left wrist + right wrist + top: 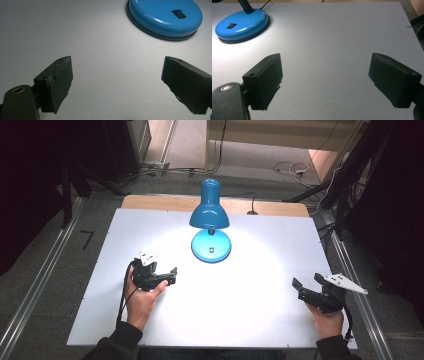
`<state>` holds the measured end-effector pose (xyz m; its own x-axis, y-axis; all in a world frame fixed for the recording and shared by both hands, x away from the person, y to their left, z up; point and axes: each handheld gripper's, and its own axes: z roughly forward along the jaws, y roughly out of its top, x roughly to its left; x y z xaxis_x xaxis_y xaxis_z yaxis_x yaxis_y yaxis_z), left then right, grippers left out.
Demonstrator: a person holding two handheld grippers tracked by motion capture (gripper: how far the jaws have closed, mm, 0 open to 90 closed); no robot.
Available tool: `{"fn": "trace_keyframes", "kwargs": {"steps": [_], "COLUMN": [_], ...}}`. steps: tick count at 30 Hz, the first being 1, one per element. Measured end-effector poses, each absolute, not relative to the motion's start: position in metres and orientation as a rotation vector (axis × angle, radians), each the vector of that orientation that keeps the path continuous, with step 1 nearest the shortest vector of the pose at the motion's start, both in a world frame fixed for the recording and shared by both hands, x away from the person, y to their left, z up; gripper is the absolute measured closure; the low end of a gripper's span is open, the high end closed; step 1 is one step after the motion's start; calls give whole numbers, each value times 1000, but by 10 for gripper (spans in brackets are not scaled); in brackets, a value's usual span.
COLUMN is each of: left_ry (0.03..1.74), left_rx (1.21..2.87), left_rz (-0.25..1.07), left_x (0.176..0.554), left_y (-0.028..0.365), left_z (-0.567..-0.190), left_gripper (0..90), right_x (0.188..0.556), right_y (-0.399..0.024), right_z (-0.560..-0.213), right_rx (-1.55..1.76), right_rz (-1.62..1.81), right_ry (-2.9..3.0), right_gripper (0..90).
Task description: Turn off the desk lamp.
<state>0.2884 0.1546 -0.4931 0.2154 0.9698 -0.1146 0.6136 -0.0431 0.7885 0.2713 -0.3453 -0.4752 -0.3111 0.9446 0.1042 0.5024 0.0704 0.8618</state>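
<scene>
A blue desk lamp (210, 220) stands lit at twelve o'clock on the white table (250, 320). The left gripper (170, 276), at eight o'clock, and the right gripper (306, 283), at four o'clock, both have jaws spread wide, holding nothing.

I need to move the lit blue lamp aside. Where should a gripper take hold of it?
Grip the thin black neck just above the blue base, coming in from the side; the base is too wide and domed for the jaws.
</scene>
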Motion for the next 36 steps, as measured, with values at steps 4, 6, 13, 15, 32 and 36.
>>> {"fn": "trace_keyframes", "kwargs": {"steps": [4, 6, 13, 15, 32, 36], "left_ry": [1479, 1472, 1467, 1465, 1449, 1447], "left_rx": [1749, 1753, 1748, 1746, 1749, 1747], "left_rz": [600, 600, 593, 594, 590, 586], "left_x": [290, 292, 294, 295, 300, 301], "left_y": [152, 150, 145, 145, 136, 134], "left_z": [-493, -493, -493, -493, -493, -493], "left_gripper": [115, 115, 120, 120, 124, 124], "right_x": [272, 272, 272, 272, 272, 272], "right_y": [-345, -346, -345, -345, -345, -345], "right_z": [-475, -475, -476, -476, -476, -476], "right_rx": [1432, 1433, 1432, 1433, 1434, 1434], "right_rz": [1171, 1171, 1168, 1168, 1169, 1169], "right_ry": [1861, 1861, 1865, 1866, 1867, 1867], "right_gripper": [107, 107, 107, 107, 107, 107]}}
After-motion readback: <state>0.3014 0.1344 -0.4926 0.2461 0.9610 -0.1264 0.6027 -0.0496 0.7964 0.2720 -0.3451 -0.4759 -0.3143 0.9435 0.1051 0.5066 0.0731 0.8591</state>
